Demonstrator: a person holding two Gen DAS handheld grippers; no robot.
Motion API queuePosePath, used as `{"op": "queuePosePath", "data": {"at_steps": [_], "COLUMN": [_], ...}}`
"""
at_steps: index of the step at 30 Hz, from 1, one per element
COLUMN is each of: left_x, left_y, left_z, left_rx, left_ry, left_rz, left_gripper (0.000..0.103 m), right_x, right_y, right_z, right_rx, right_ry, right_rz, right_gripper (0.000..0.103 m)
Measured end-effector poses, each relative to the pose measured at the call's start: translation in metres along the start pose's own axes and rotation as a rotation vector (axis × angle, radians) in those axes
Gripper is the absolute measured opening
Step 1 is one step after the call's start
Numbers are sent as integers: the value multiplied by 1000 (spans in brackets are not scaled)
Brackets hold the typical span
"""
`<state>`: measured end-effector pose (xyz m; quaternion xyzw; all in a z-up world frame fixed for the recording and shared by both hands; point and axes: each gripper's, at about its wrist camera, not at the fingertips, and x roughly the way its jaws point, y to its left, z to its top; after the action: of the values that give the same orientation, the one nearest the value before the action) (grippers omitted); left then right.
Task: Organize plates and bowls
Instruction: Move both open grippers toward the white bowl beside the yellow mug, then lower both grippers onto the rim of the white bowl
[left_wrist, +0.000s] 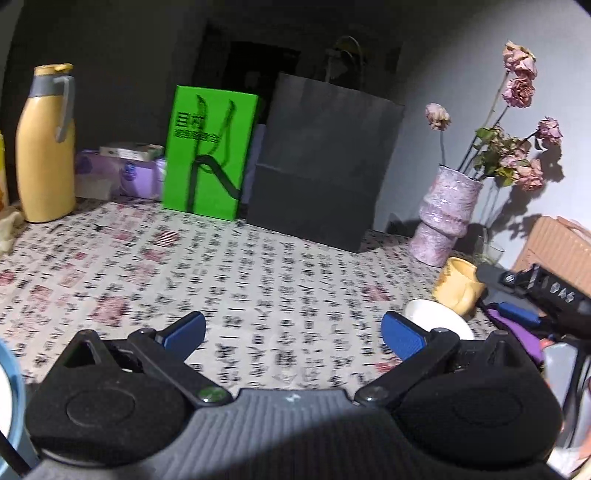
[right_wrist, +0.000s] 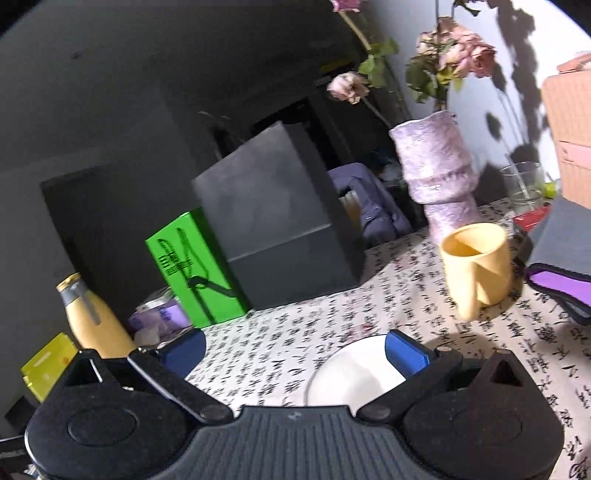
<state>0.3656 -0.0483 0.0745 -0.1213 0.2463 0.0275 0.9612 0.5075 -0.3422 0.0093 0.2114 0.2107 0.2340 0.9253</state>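
1. Progress: by our read, barely started. We see no stack of plates or bowls anywhere, and neither claw is carrying anything.
2. Left gripper (left_wrist: 293, 334): fingers spread wide, only the printed tablecloth (left_wrist: 221, 266) between them. Hard left of it, at the frame edge, a blue-rimmed round dish (left_wrist: 11, 387) shows in a sliver; we can't tell whether it is a plate or a bowl.
3. Ahead-left of the left claw: yellow jug (left_wrist: 44, 147), lid on, contents hidden. Straight ahead: green box (left_wrist: 210, 151) and black paper bag (left_wrist: 321, 166), insides not visible from here.
4. Just right of the left claw's right finger: white plate (left_wrist: 439, 317), bare, flat on the cloth. Beyond it, the yellow mug (left_wrist: 458, 288), then the pink vase (left_wrist: 447, 206) holding dried roses.
5. Right gripper (right_wrist: 295, 349): also spread, gripping nothing. The white plate (right_wrist: 354, 376) sits right under its right finger; we can't tell whether they touch.
6. Ahead-right of the right claw: yellow mug (right_wrist: 476, 266), looks empty. Behind it, a clear glass (right_wrist: 524, 181) with something thin standing in it.
7. Left to do: essentially everything. The white plate looks like the first pick for the right claw.
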Motion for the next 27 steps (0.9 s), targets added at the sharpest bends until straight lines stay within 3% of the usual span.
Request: {"op": "queuePosePath", "data": {"at_steps": [8, 13, 19, 27], "left_x": [23, 53, 97, 149], "left_y": [-42, -66, -80, -98], "left_z": [23, 36, 42, 42], "left_rx": [-5, -34, -95, -113], "left_ry": [-4, 47, 152, 225], "left_rz": [-27, -20, 55, 157], "left_gripper": [103, 103, 103, 103], "right_x": [6, 7, 11, 19], "right_y": [-21, -36, -53, -69], "right_z": [2, 3, 5, 3], "right_rx": [76, 127, 179, 221], "right_ry": [2, -4, -4, 26], "right_rz": [-57, -94, -148, -201], "right_gripper": [103, 103, 103, 103]}}
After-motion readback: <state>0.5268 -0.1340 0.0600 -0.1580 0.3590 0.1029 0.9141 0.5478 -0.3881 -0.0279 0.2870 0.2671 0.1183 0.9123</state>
